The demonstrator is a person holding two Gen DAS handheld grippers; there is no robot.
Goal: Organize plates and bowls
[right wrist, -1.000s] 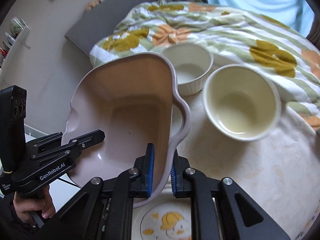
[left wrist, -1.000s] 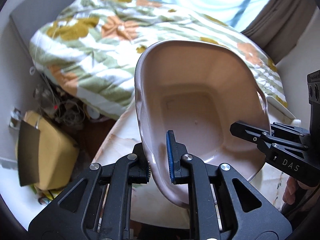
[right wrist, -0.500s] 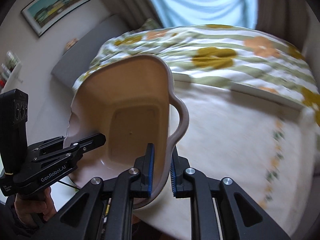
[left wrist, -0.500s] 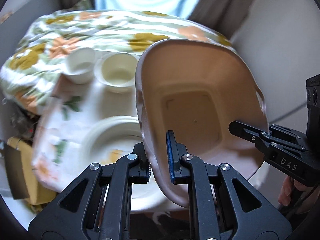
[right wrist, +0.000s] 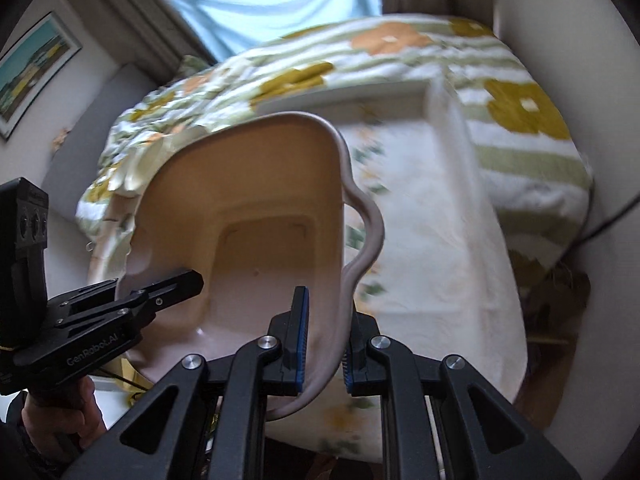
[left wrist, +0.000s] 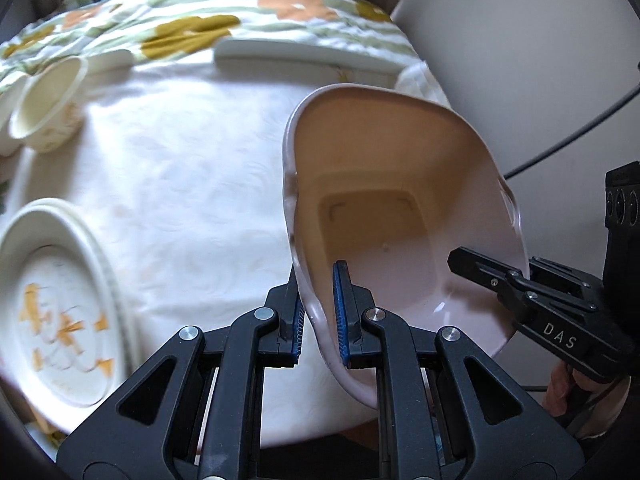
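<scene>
Both grippers' fingers clamped on pink dish [left wrist: 384, 216] above white tablecloth [left wrist: 180, 184]; floral quilt [right wrist: 520, 120] behind.

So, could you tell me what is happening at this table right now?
A person is carrying a pink handled dish with both grippers. The left gripper clamps one handle and the right gripper clamps the opposite one, holding the dish tilted above the white tablecloth. A floral plate and a cream bowl sit on the table.
</scene>
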